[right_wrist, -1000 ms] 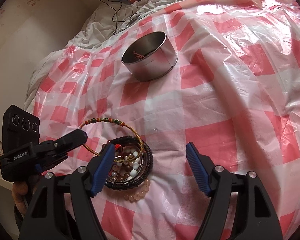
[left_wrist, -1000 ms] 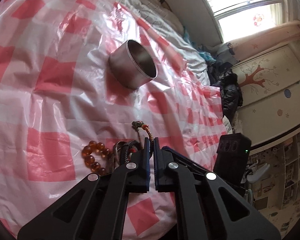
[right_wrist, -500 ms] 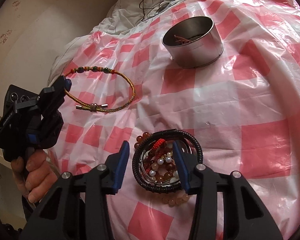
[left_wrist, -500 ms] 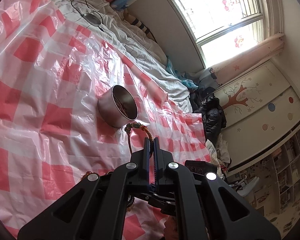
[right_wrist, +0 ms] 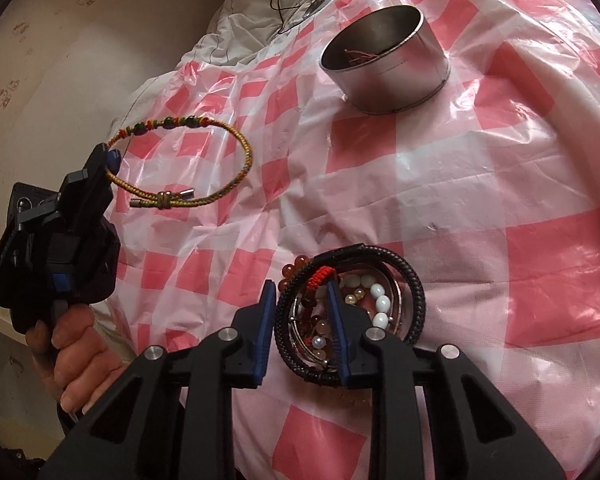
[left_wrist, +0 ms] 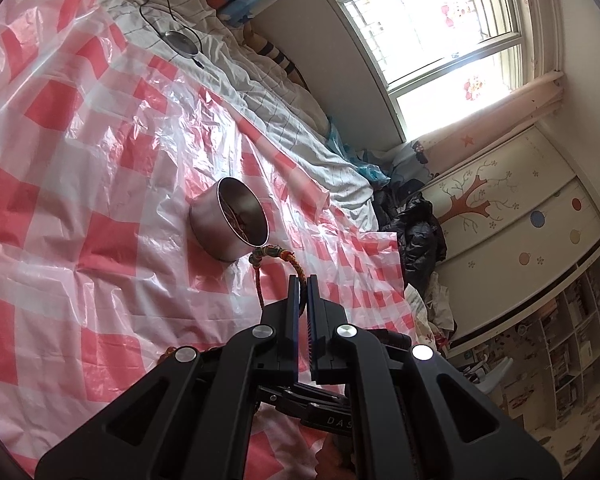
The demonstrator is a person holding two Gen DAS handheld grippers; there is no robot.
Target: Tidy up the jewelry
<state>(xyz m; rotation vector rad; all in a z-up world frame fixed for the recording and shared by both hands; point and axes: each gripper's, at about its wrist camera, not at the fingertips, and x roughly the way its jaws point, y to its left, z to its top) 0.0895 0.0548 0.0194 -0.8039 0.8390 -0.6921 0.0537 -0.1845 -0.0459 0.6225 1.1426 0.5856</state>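
You lifted woven bracelet off pile, left gripper clamped on it above cloth. Your right gripper dropped; jaws closing around black cord bracelet, pads not yet pressing. Tin near far edge.

Red-and-white checks, silver tin, many-coloured jewelry

The plastic sheet has a pattern of red and white squares, and on it stands a silver-grey metal tin with a reddish cord inside. Left of the tin, the woven bracelet is yellow-gold with green, red and orange knots. Below the tin, the braided cord is black with a red wrapped part, around white, amber and pink beads. Both grippers are black with blue pads.
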